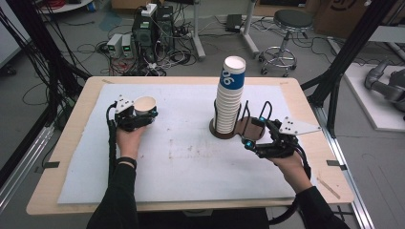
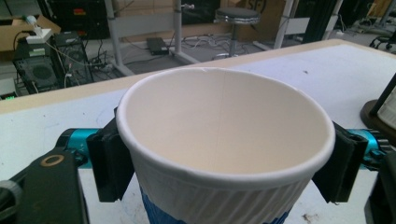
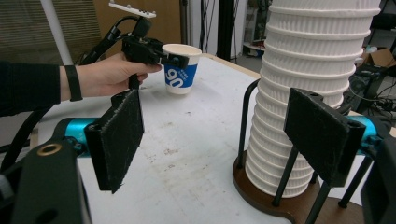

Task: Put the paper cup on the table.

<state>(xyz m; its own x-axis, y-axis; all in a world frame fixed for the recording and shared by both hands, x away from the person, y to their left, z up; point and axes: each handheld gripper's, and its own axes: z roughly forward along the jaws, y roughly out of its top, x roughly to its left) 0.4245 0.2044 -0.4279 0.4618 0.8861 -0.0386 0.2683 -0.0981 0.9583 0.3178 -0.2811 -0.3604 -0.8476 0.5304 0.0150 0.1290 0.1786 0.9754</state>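
We see a white mat covering most of the wooden table. Off the table at 12 o'clock: a round black stool on a chrome base. At 11 o'clock, computer boxes on the floor with loose cables around them. A black frame post rises at 2 o'clock.

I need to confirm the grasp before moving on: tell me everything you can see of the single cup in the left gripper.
The paper cup is white with a ribbed wall, a rolled rim and a blue band with white numerals low on its side. It stands upright, open end up, and looks empty. The left gripper clamps it just under the rim, one black pad on each side. It sits over the white mat on the table's left part, well apart from the cup stack. Whether its base touches the mat is unclear.
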